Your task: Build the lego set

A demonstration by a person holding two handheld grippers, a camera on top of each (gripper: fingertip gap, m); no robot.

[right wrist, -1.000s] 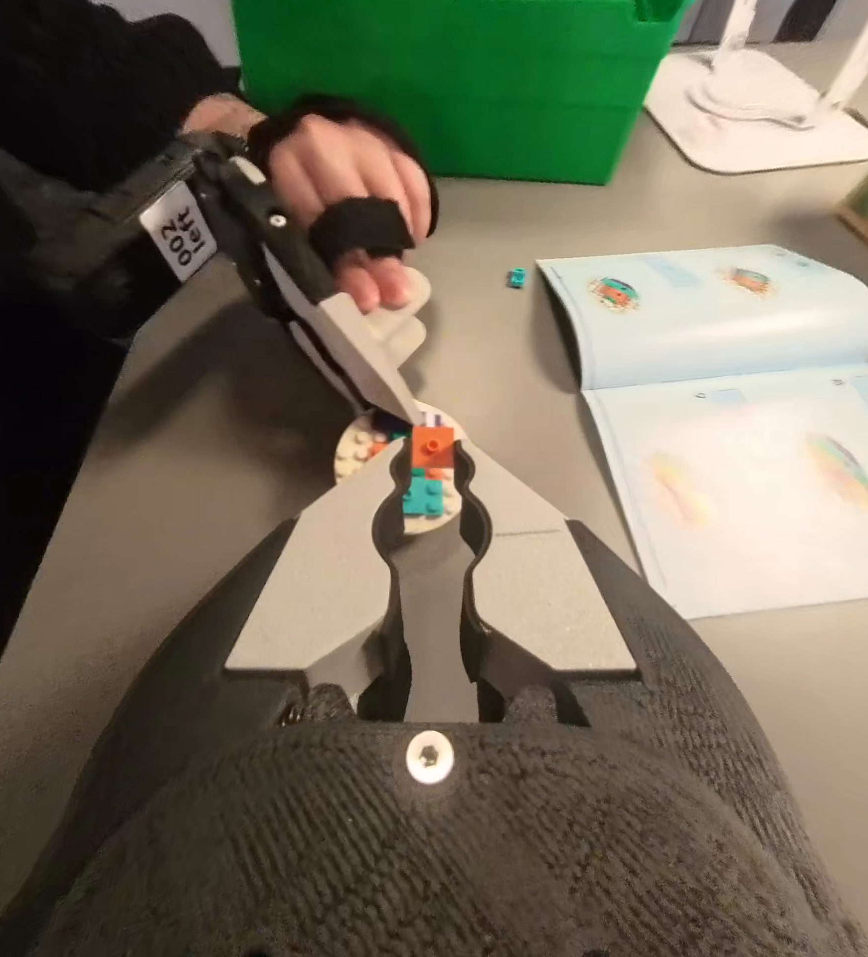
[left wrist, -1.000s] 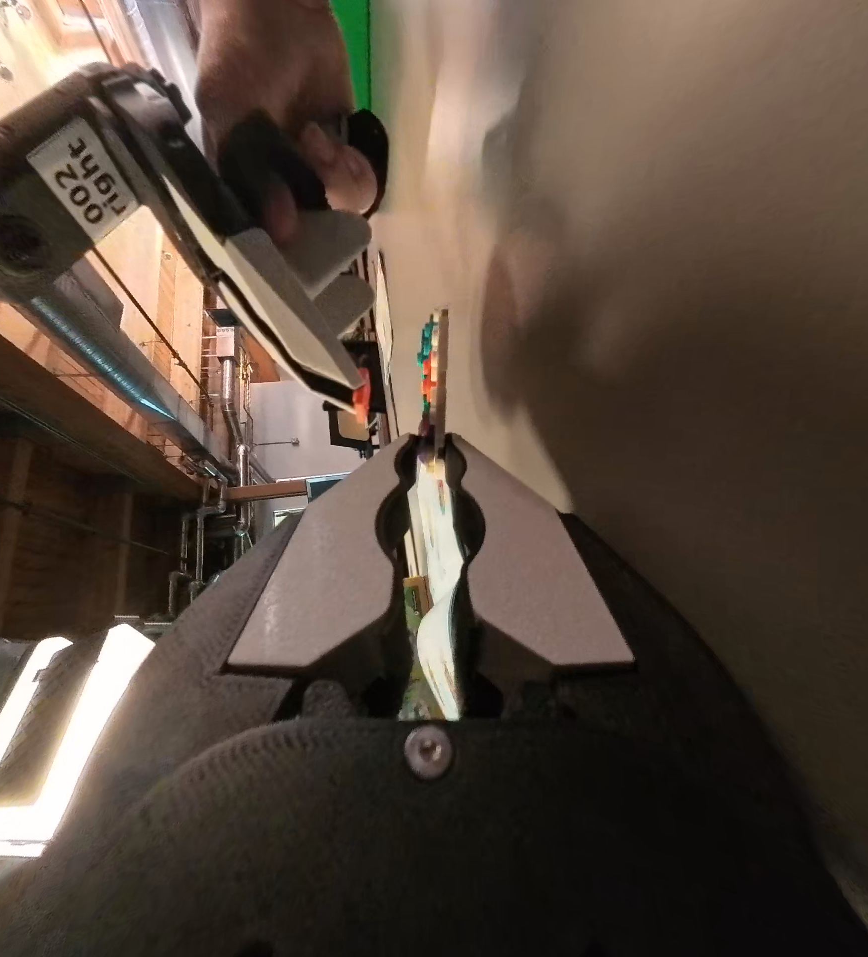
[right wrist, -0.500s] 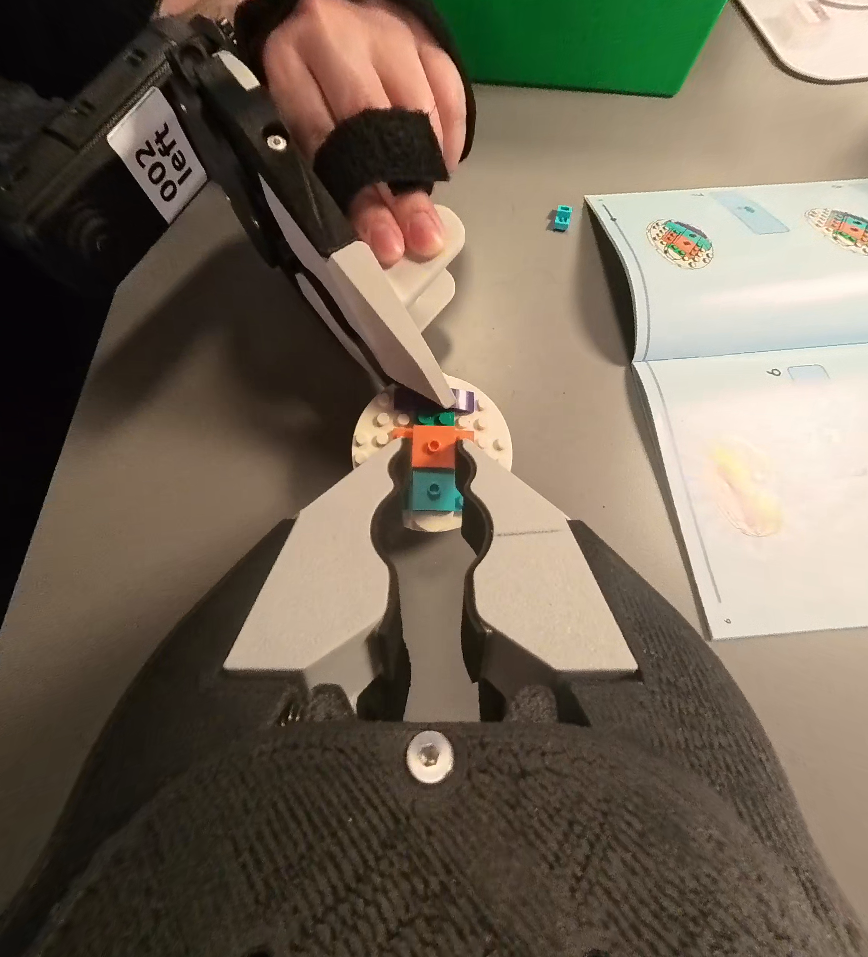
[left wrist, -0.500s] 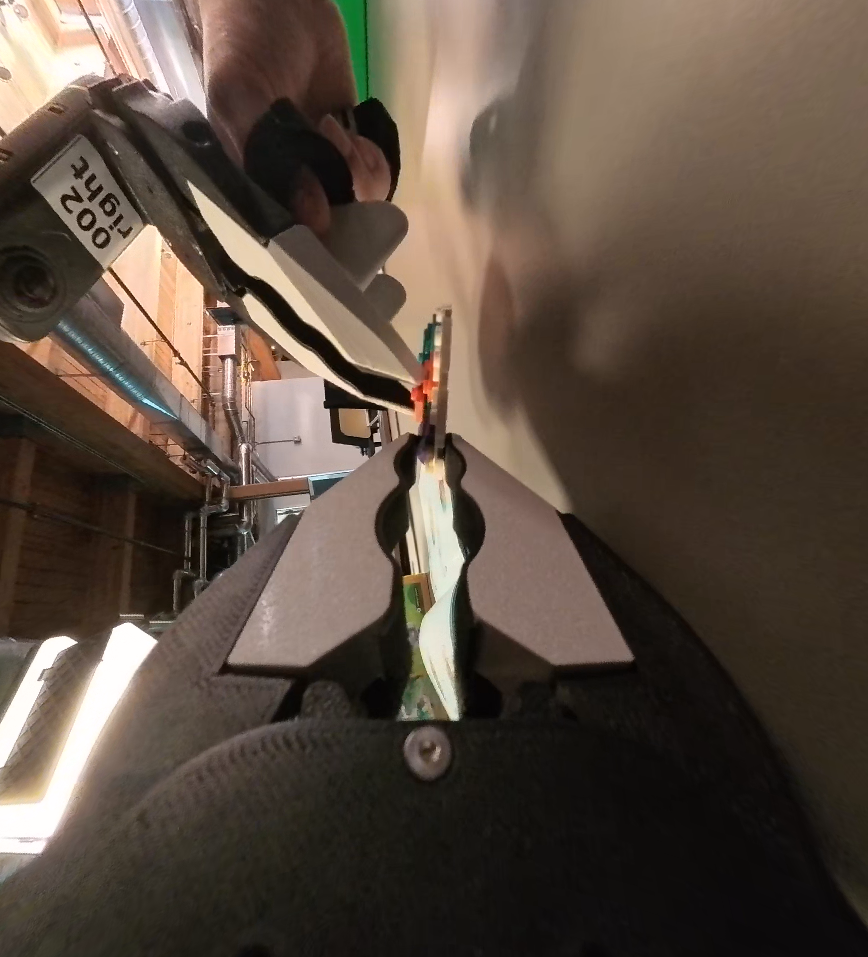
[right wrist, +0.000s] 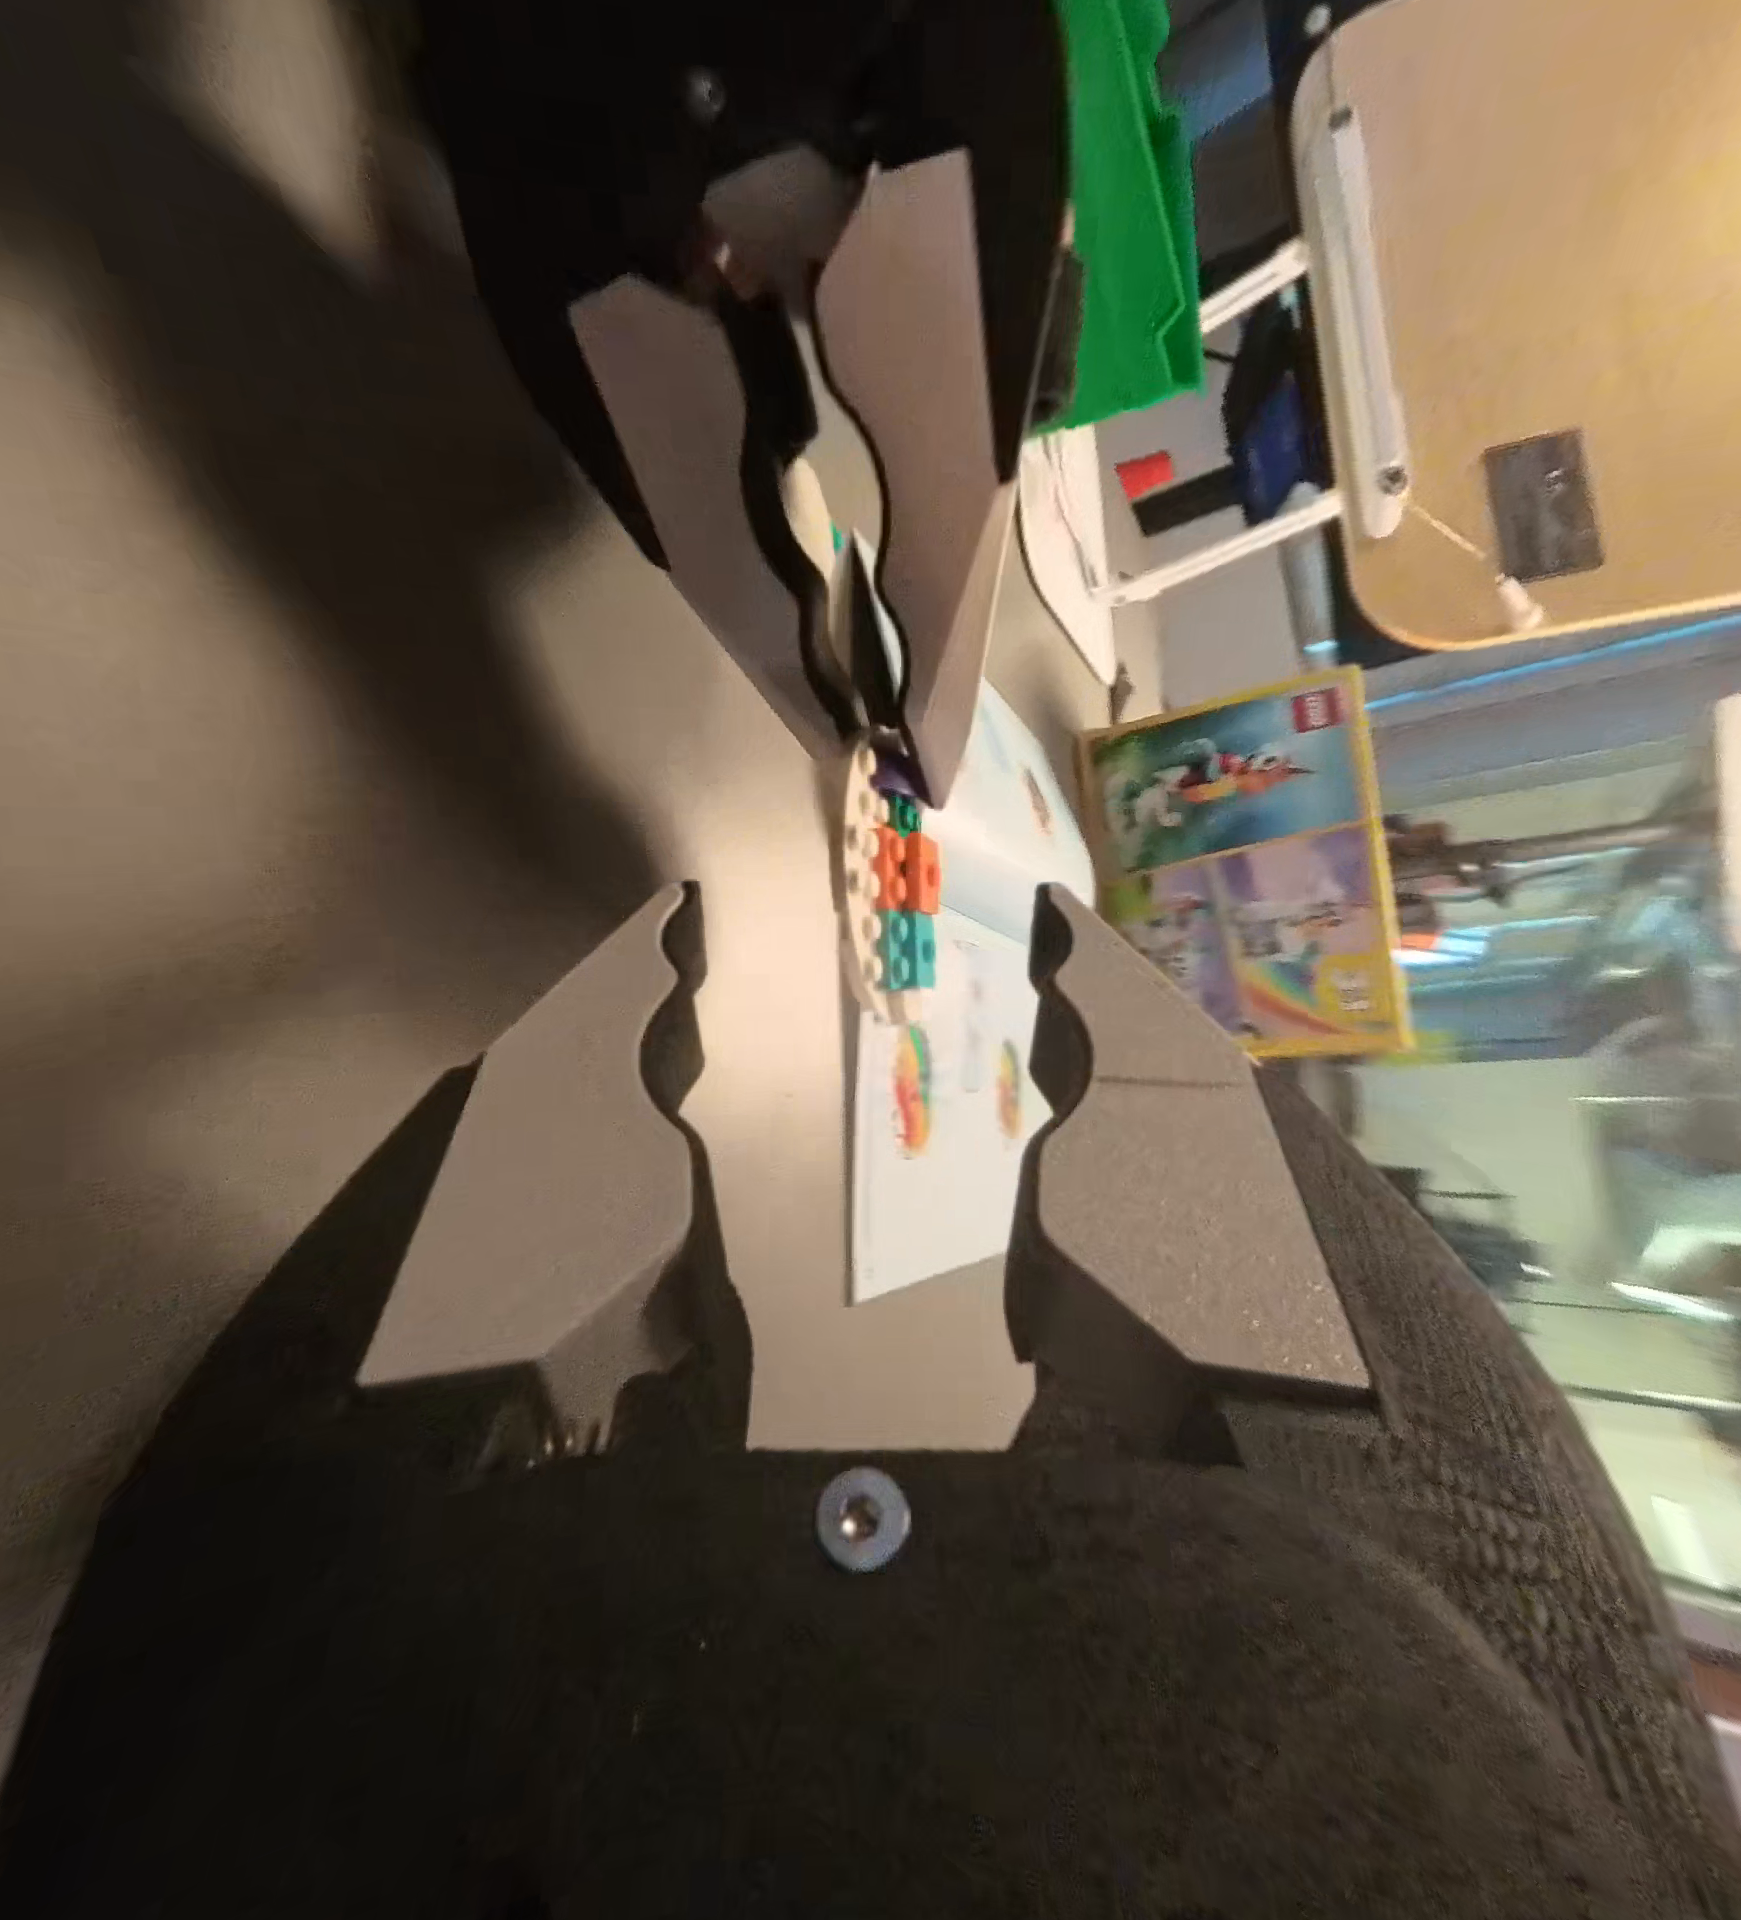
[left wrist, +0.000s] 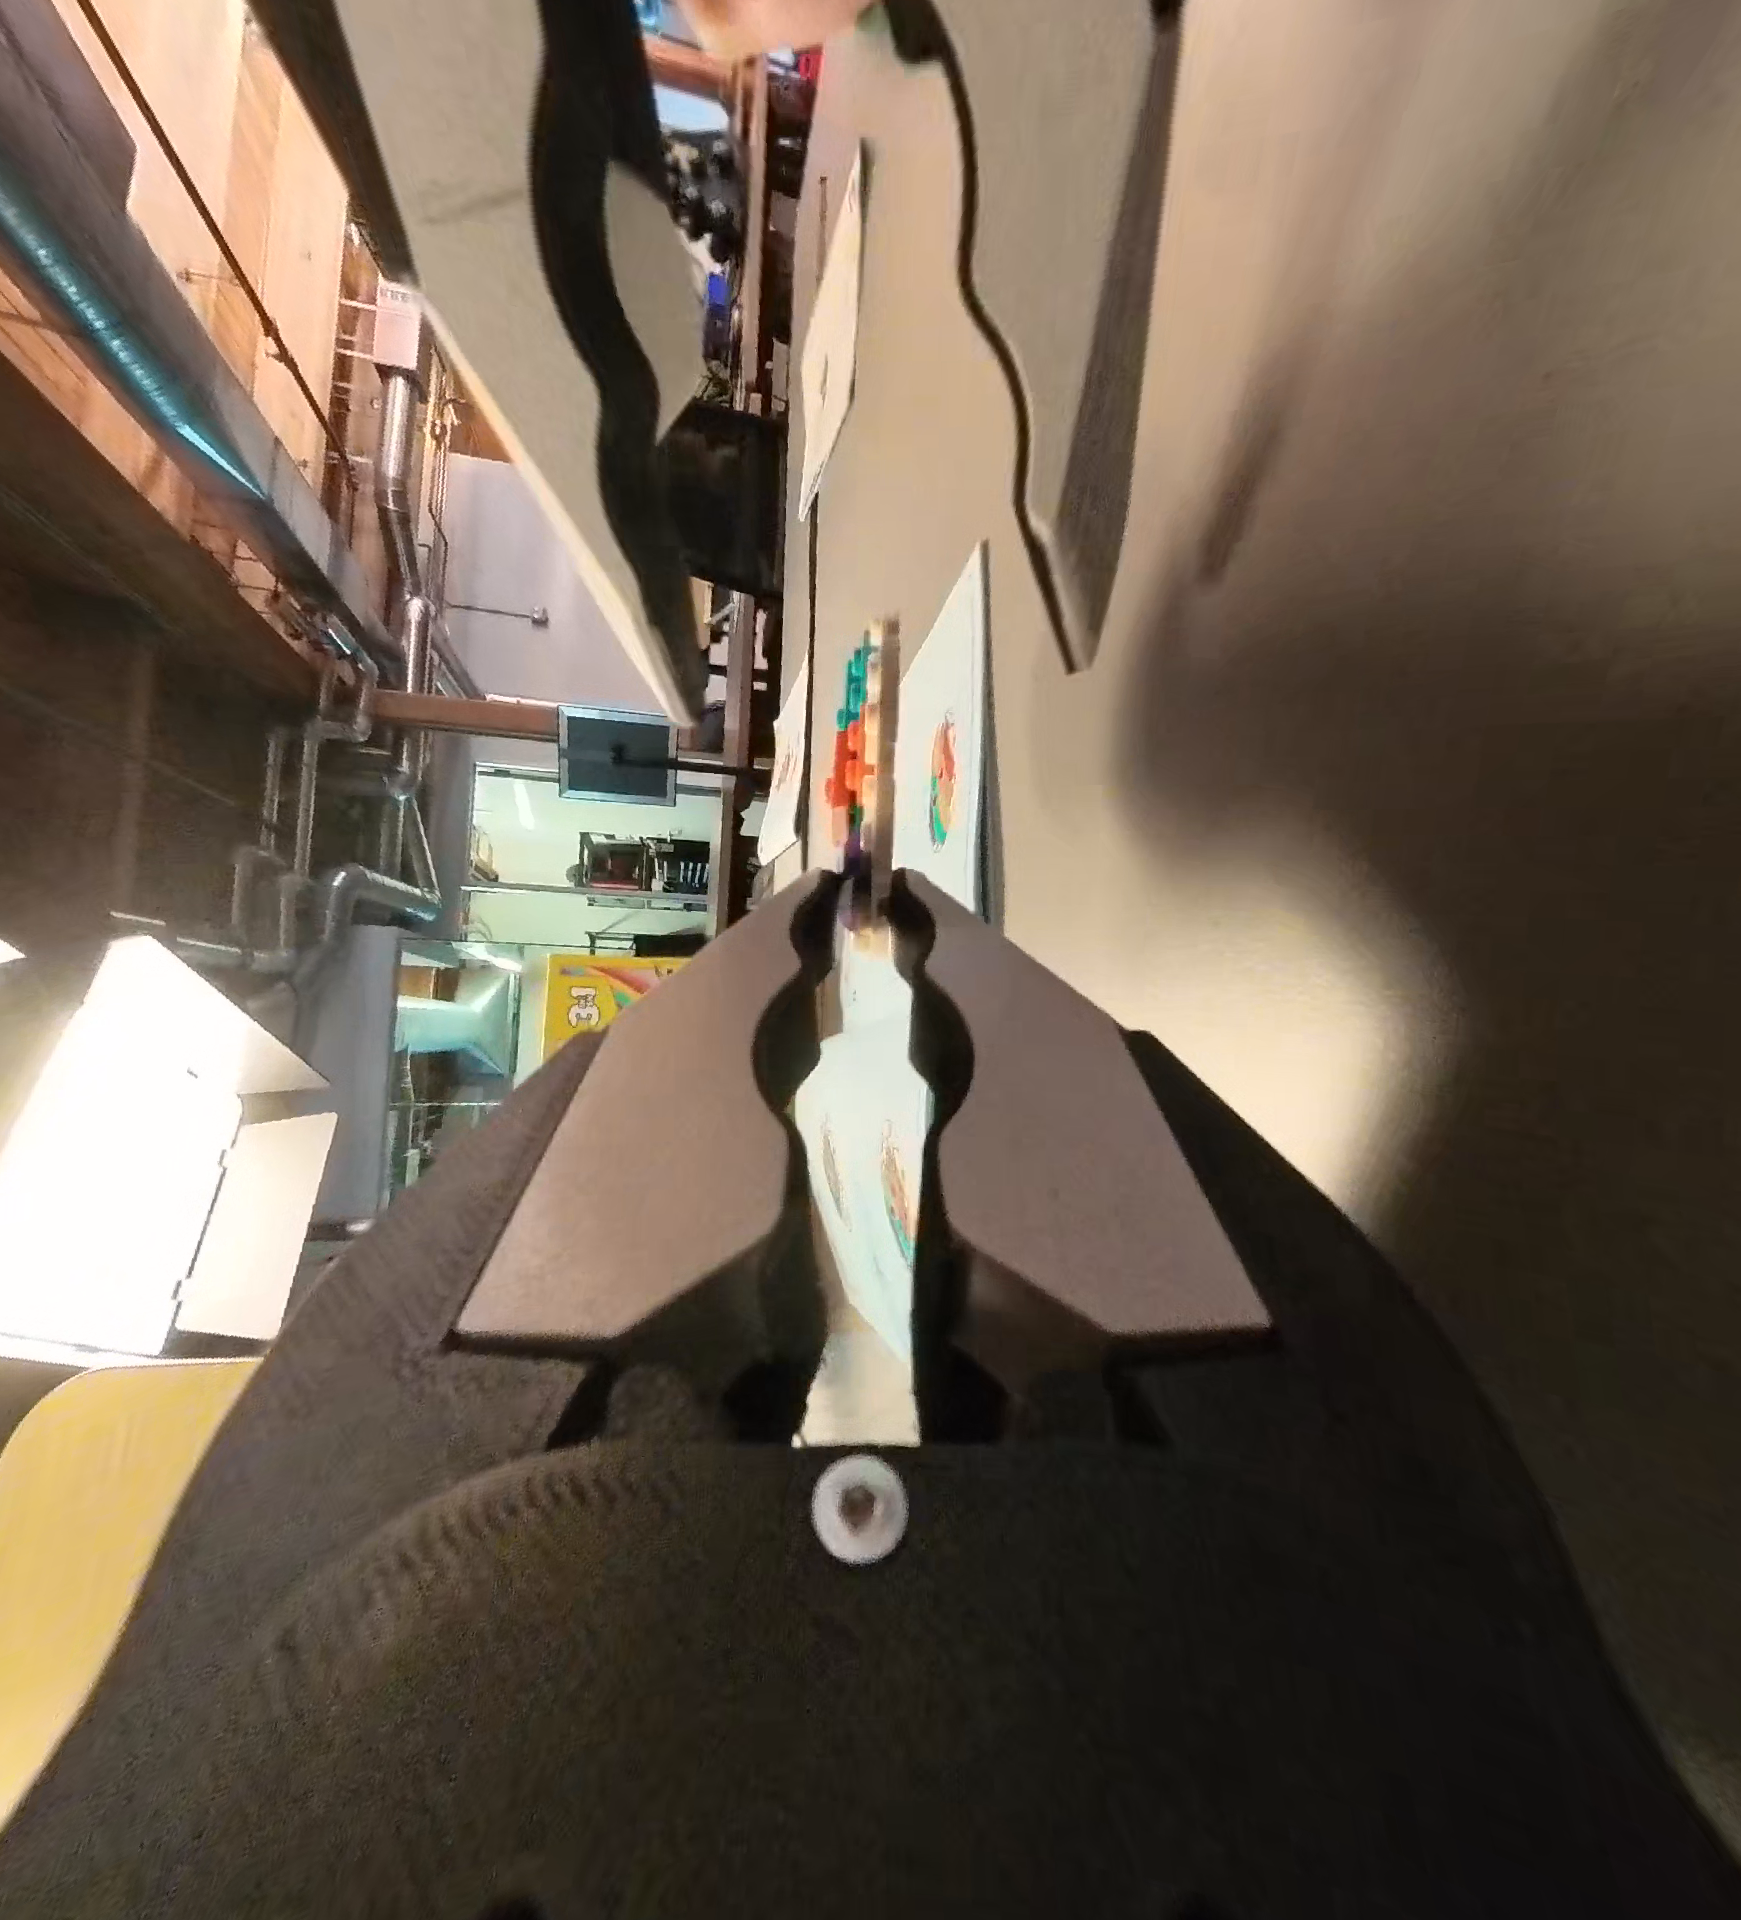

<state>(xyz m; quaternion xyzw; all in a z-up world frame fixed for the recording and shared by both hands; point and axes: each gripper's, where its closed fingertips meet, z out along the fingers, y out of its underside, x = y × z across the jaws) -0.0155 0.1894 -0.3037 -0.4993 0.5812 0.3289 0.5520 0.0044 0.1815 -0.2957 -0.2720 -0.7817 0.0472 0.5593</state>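
Note:
A round white plate (right wrist: 853,883) carries orange bricks (right wrist: 907,871), teal bricks (right wrist: 905,951) and a purple piece at its far end. My left gripper (left wrist: 861,896) is shut on the plate's purple end and holds it edge-on to both cameras, roughly parallel to the grey table (right wrist: 326,727). It also shows at the top of the right wrist view (right wrist: 892,769). My right gripper (right wrist: 866,899) is open and empty, its fingers spread either side of the plate's near end without touching it. In the left wrist view the plate (left wrist: 885,727) is a thin edge with the open right gripper (left wrist: 881,691) beyond it.
An open instruction booklet (right wrist: 933,1164) lies on the table behind the plate. A lego box (right wrist: 1250,873) stands past it, and a green bin (right wrist: 1126,208) is farther back. Both views are rolled sideways.
My right gripper has opened, left the orange brick on the plate and drawn back. My left gripper has kept its hold, and the plate has left its earlier resting place on the table.

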